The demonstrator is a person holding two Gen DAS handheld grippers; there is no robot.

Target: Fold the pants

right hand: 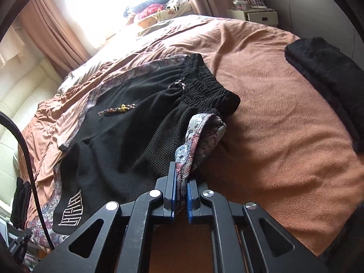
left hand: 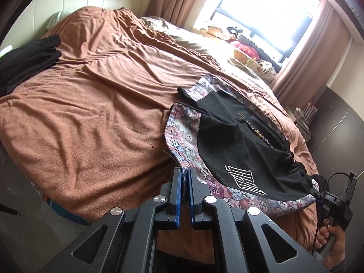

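Both claws, left (left hand: 185, 174) and right (right hand: 181, 175), pinch the patterned edge of the pants (right hand: 127, 141) on the bed (right hand: 273, 118).

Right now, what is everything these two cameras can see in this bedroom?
Pants: one pair, black with patterned side panels, spread on the bed, white logo near the hem.
Blanket: one, rust brown, covering the bed.
Folded dark clothes: one black pile on the bed's edge; another dark pile shows in the left view, possibly the same one.
Stuffed toys: several, mixed colours, by the window.
Curtains: pinkish brown, framing the window.
Nightstand: one, white, beyond the bed.
Left gripper: black, blue pads, pinching the patterned hem.
Right gripper: same build, pinching the patterned side near the waistband.
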